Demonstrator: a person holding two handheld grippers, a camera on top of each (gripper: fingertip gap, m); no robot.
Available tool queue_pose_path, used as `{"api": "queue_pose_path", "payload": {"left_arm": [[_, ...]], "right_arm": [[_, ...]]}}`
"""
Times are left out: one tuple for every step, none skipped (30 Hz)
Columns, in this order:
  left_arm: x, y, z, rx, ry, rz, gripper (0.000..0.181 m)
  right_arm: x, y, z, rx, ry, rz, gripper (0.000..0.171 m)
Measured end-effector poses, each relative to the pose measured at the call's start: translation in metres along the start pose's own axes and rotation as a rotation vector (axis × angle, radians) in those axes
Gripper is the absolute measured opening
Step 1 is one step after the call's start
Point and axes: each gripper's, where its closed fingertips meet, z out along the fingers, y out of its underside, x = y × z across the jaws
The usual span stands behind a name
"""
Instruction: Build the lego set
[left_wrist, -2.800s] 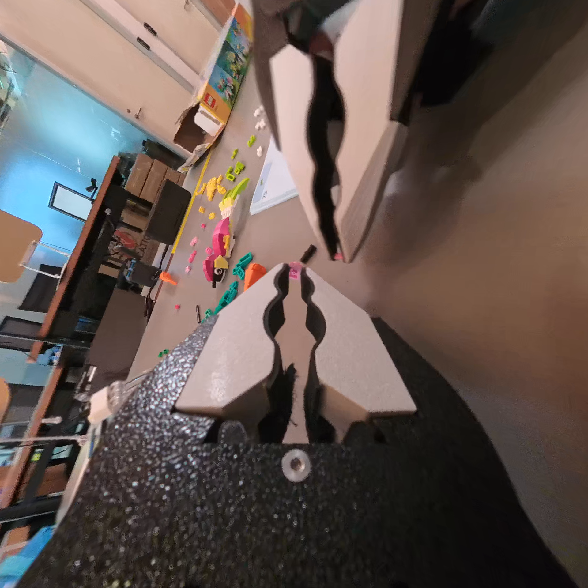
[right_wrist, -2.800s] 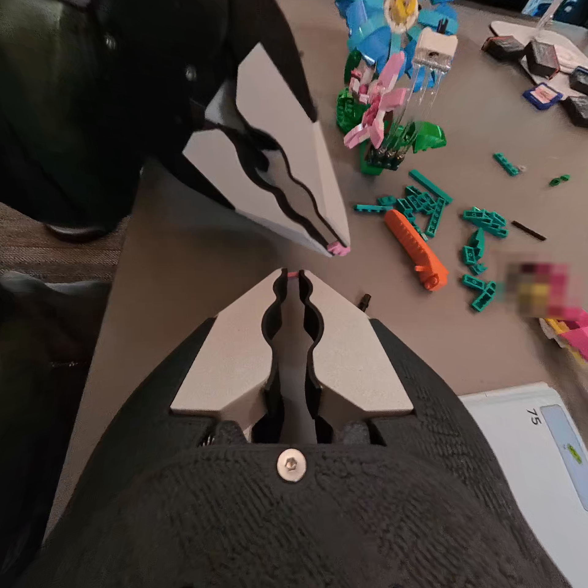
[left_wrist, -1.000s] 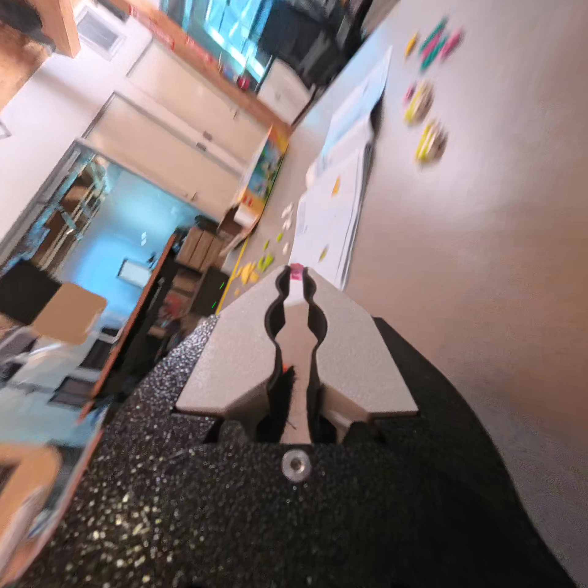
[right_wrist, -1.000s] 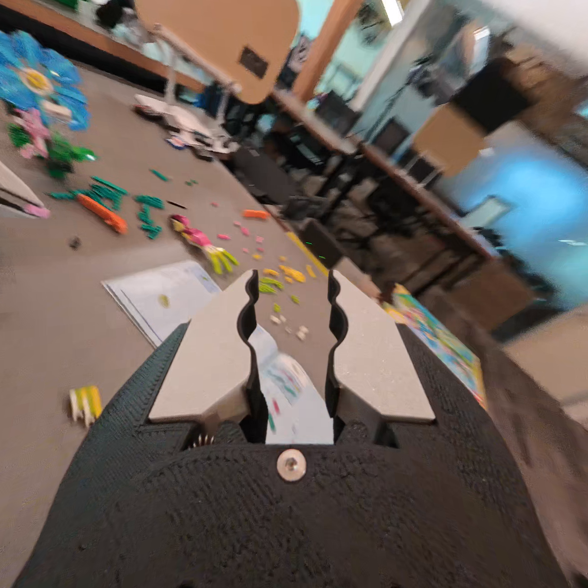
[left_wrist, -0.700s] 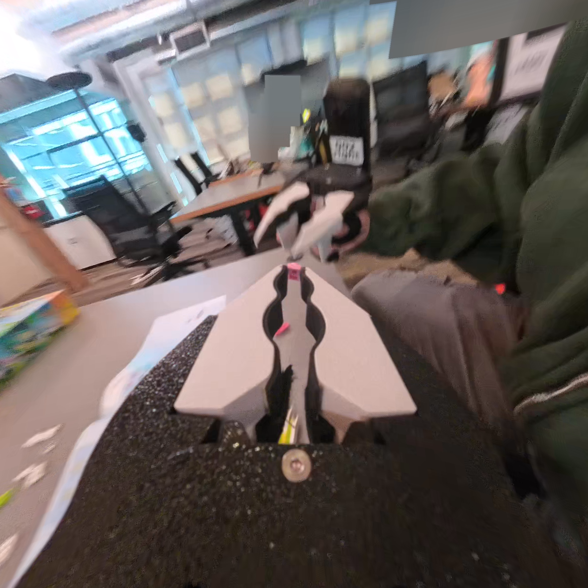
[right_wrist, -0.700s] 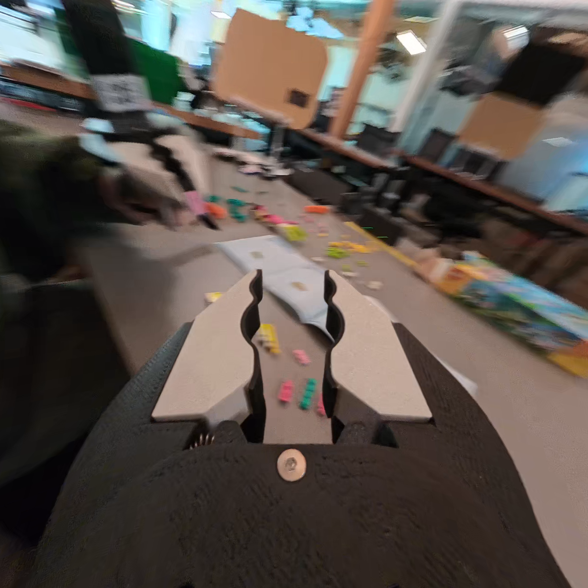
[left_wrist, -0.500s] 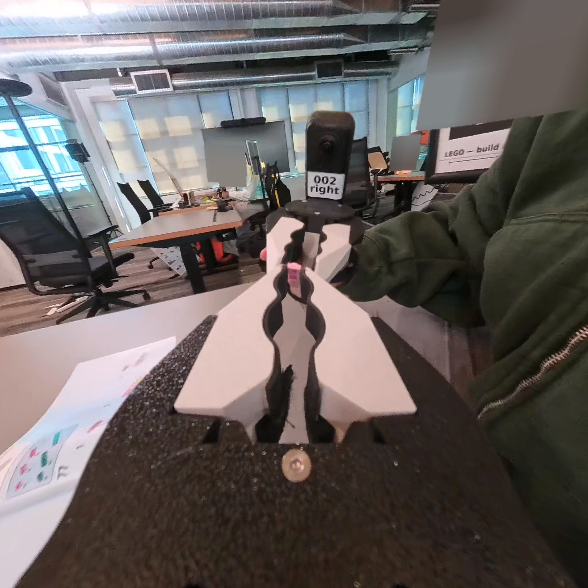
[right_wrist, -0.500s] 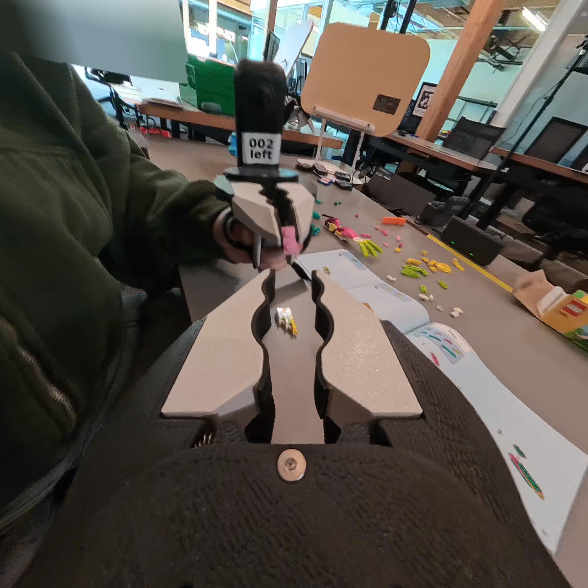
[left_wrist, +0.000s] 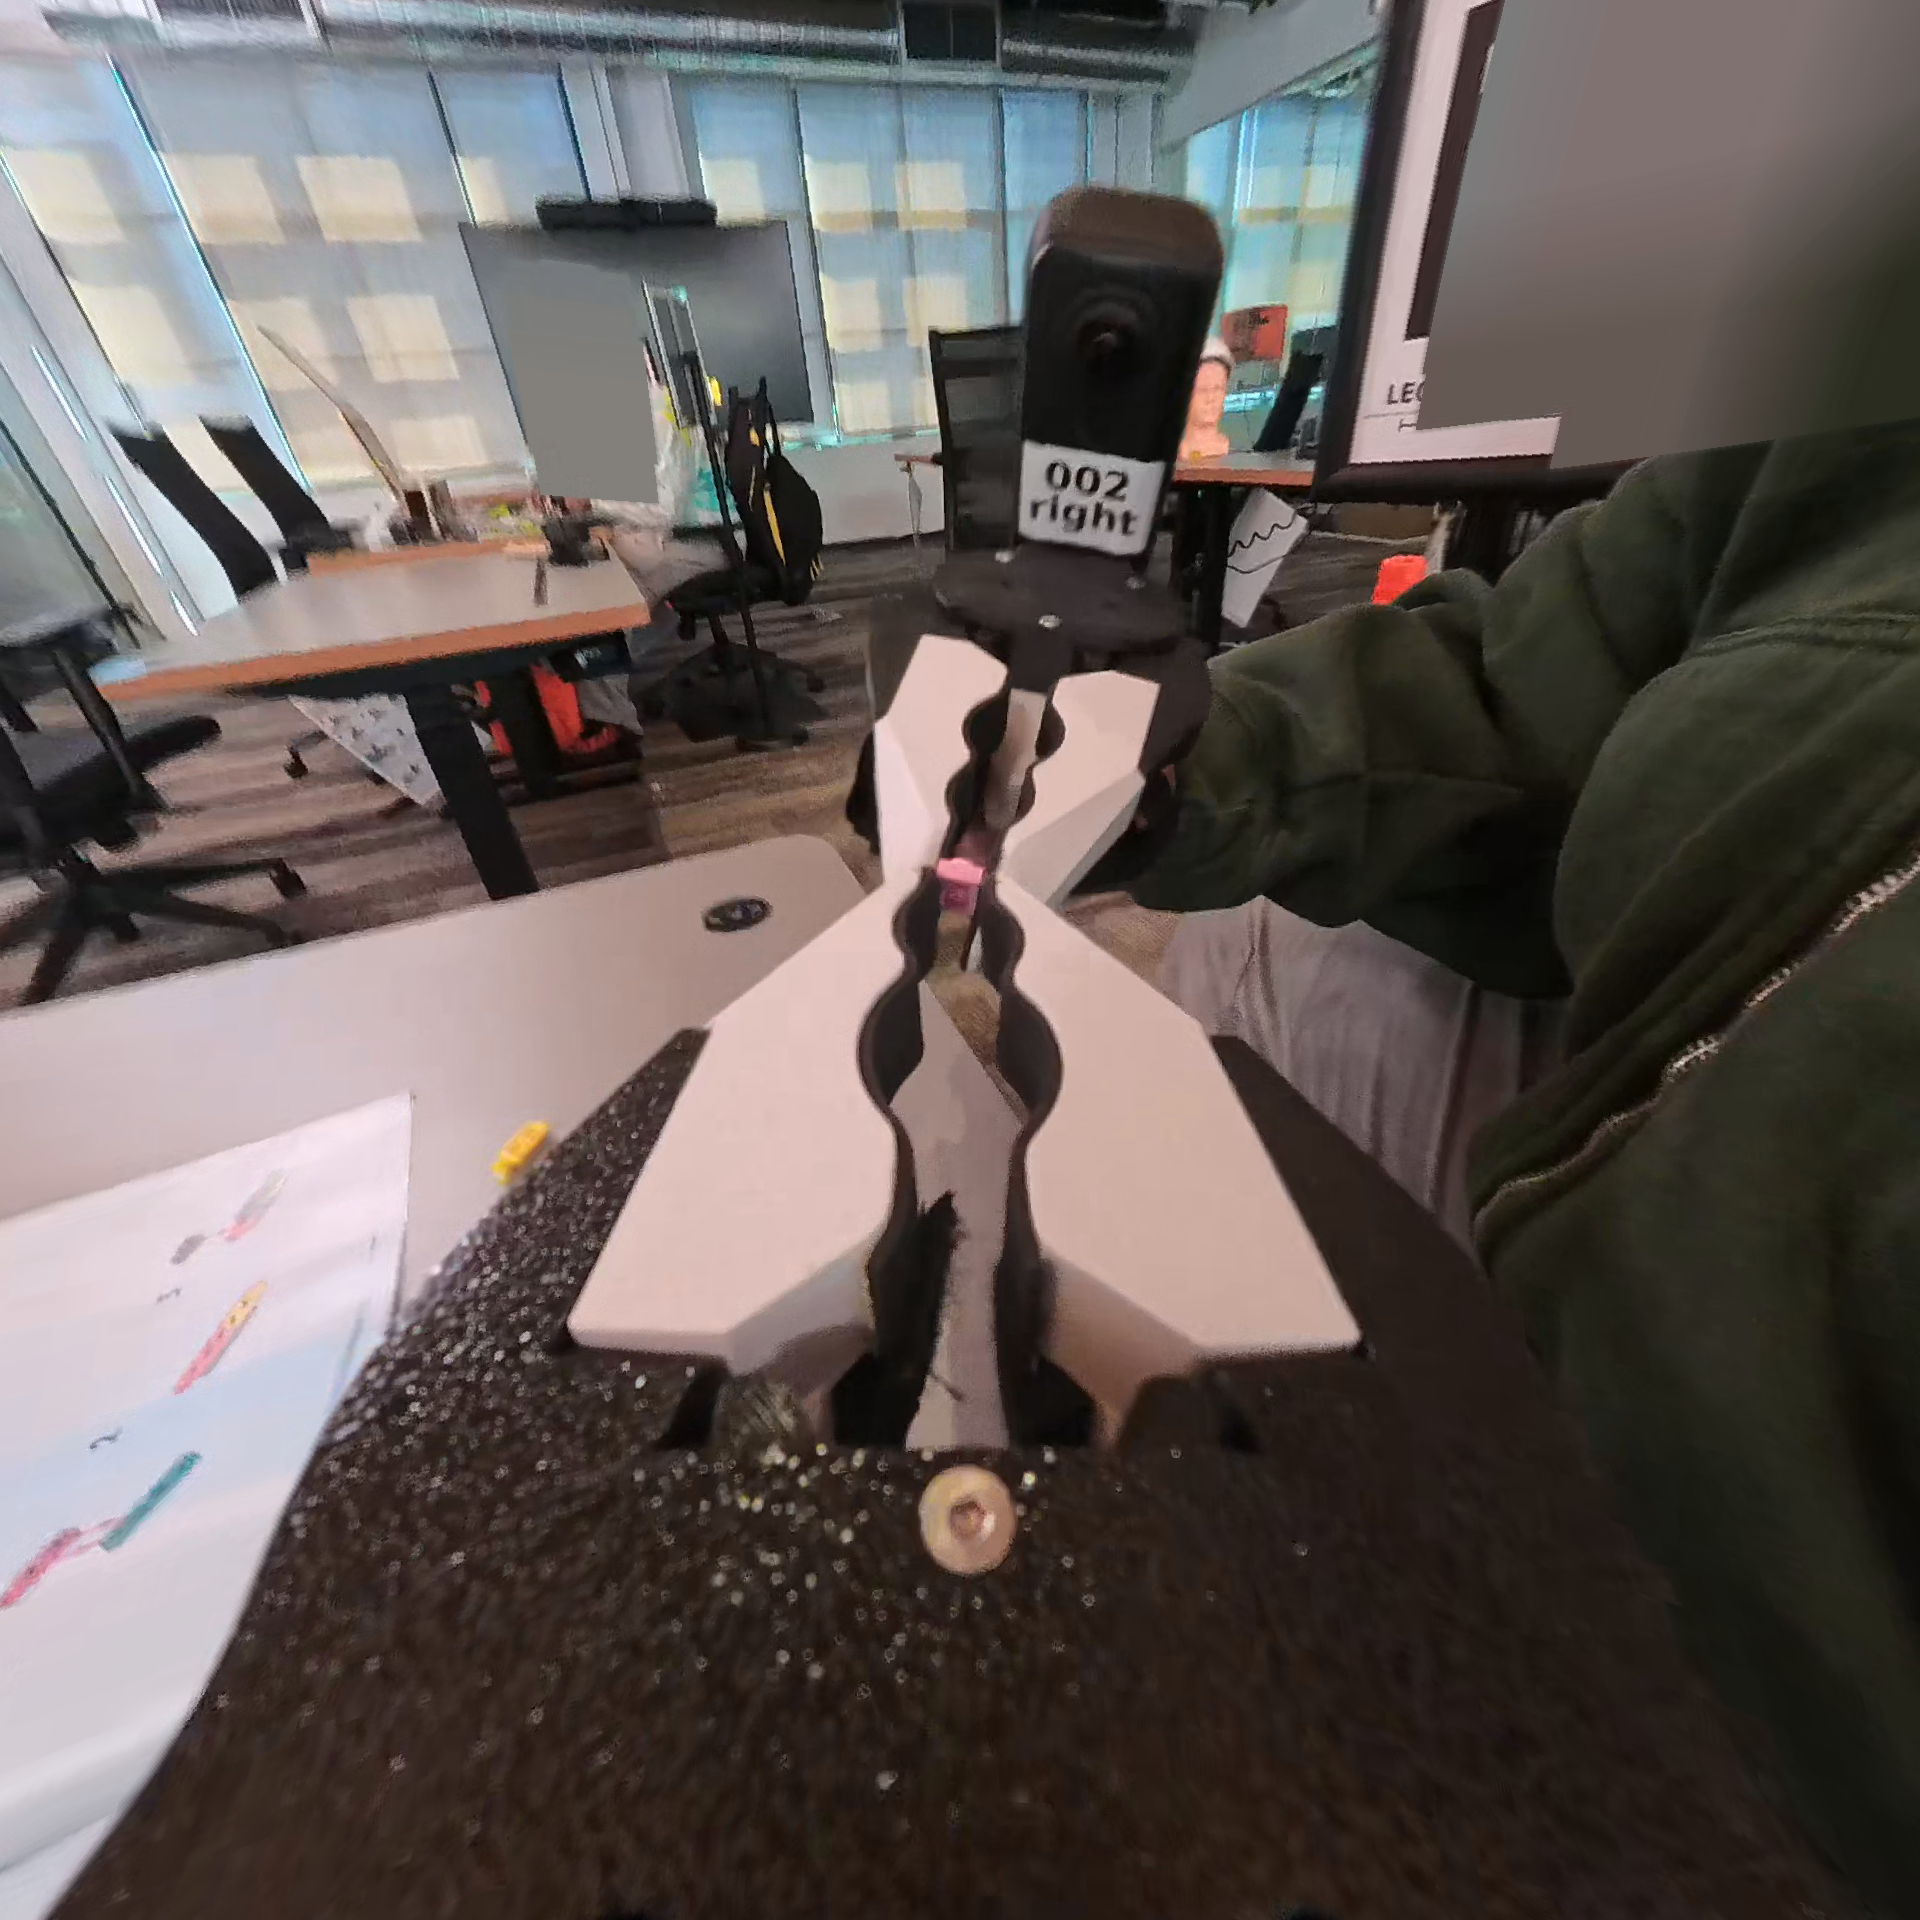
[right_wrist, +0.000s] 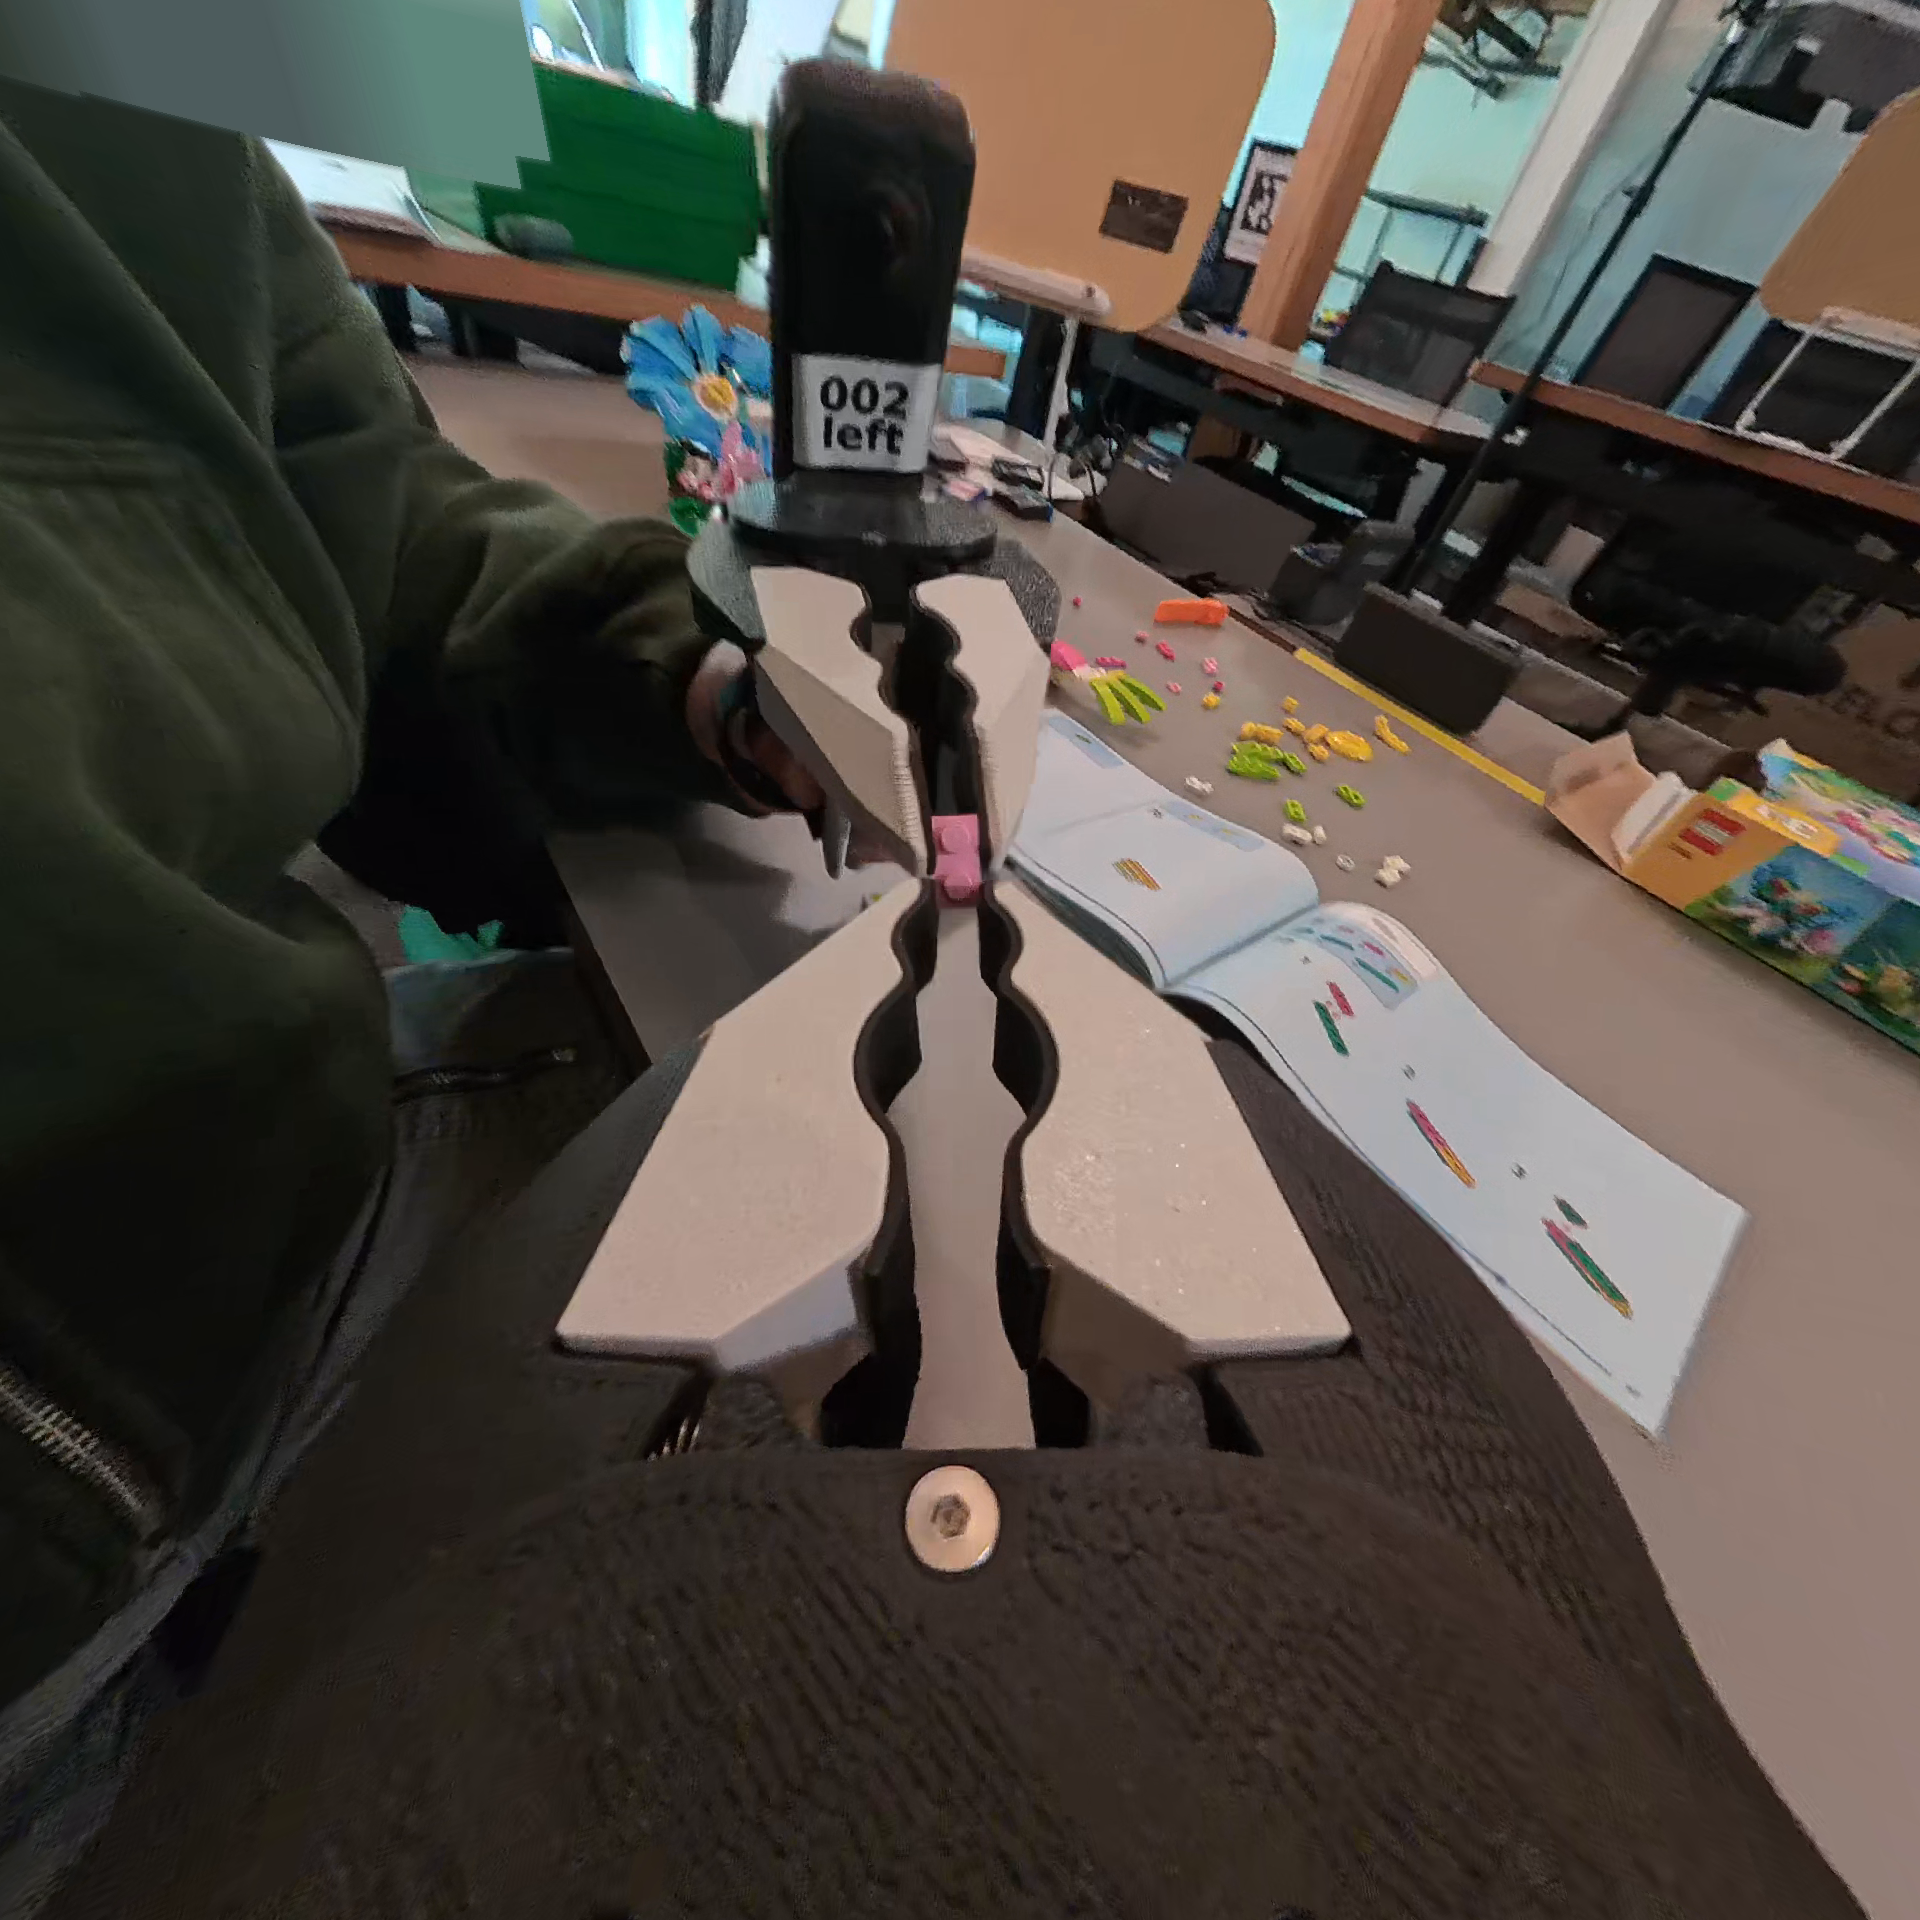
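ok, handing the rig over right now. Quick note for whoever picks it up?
Left hand-held gripper: shut on a pink piece, held in the air at the table edge.
Right hand-held gripper: tip to tip with the left, fingertips at the same pink piece; nearly closed, grip unclear.
Booklet lies open on the table. Loose yellow and green pieces beyond it, box to the far right, blue flower at the back.
Done: one blue flower stands built.
Left: pass or join the pink piece, then work through the loose pieces.
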Motion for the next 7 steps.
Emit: {"api": "queue_pose_path", "payload": {"left_arm": [[-0.002,0.004,0.002,-0.032,-0.001,-0.037,0.005],[-0.005,0.009,0.003,-0.059,-0.010,-0.053,0.005],[-0.007,0.013,0.003,-0.083,-0.020,-0.058,0.005],[-0.010,0.017,0.003,-0.108,-0.029,-0.060,0.005],[-0.013,0.022,0.001,-0.133,-0.042,-0.059,0.006],[-0.017,0.026,-0.001,-0.162,-0.057,-0.059,0.007],[-0.021,0.029,-0.004,-0.185,-0.068,-0.054,0.011]], "right_arm": [[0.001,0.005,-0.001,-0.030,0.003,0.006,0.006],[0.003,0.010,0.000,-0.060,0.002,0.015,0.005],[0.005,0.015,0.000,-0.089,-0.003,0.024,0.005],[0.007,0.019,0.002,-0.117,-0.013,0.035,0.005],[0.009,0.024,0.004,-0.145,-0.020,0.045,0.005],[0.012,0.029,0.006,-0.180,-0.022,0.055,0.005],[0.017,0.038,0.008,-0.236,-0.022,0.065,0.005]]}}
